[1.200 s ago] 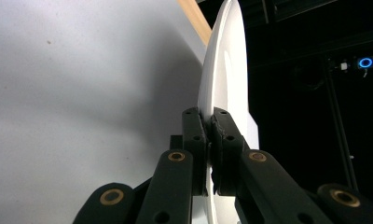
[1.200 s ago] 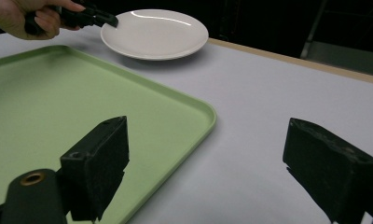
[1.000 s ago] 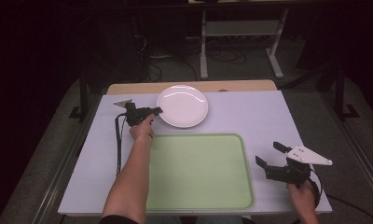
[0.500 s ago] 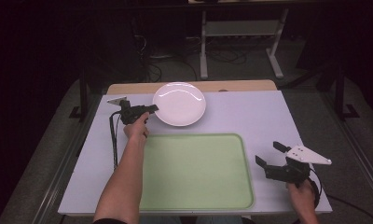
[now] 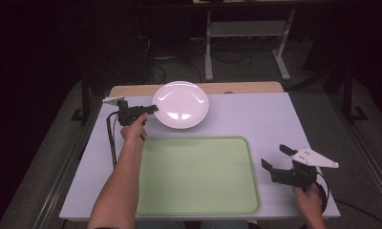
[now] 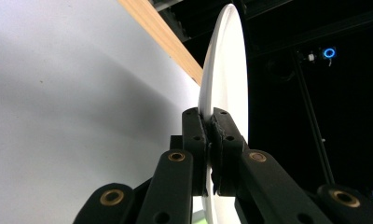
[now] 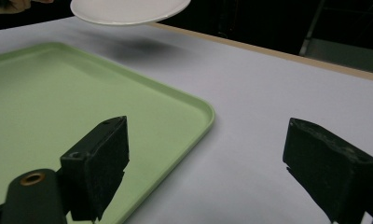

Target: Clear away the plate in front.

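White plate point(image 5: 180, 104), just one, clamped in my left claw point(image 5: 153, 109), its near rim hidden; right claw point(image 5: 274, 159) gapes beside one green tray point(image 5: 198, 176).

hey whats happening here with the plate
A person holds a pair of tongs in each hand at a table. The left tongs are shut on the rim of a white plate and hold it off the table, near the far edge; its shadow falls on the surface beneath. The right tongs are open and hold nothing, beside the right edge of the green tray, which has nothing on it.
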### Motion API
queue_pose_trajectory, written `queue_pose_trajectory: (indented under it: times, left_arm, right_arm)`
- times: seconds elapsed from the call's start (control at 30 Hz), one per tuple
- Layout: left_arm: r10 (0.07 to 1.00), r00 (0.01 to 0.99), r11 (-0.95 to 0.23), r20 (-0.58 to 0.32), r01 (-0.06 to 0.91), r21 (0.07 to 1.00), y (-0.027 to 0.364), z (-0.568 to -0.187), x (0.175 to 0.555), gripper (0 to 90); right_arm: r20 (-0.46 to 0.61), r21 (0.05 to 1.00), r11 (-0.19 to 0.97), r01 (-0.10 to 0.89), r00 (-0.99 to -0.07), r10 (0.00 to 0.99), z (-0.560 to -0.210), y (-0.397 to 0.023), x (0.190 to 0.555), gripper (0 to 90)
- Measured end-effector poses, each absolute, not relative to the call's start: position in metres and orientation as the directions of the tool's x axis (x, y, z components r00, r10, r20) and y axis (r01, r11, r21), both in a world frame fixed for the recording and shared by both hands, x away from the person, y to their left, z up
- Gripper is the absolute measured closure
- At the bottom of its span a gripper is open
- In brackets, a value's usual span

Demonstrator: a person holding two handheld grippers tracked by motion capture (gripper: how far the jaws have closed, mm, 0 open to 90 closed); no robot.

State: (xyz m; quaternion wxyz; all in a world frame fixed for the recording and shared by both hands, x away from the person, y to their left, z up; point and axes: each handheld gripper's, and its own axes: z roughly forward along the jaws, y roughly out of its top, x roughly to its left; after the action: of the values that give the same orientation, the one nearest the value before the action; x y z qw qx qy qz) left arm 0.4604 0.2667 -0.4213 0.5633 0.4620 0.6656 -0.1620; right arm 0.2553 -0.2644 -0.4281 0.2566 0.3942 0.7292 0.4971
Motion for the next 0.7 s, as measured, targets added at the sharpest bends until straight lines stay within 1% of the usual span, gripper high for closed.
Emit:
queue_pose_trajectory:
  times: [0.47, 0.7]
  left_arm:
    - [0.437, 0.127, 0.462, -0.89, 0.818, 0.343, 0.274, -0.406, 0.451, 86.3]
    - [0.426, 0.146, 0.442, -0.893, 0.828, 0.346, 0.274, -0.403, 0.446, 86.5]
  right_arm:
    - [0.018, 0.925, 0.197, 0.326, -0.553, 0.833, -0.429, -0.264, 0.257, 13.3]
    - [0.019, 0.925, 0.194, 0.327, -0.55, 0.835, -0.429, -0.264, 0.257, 13.3]
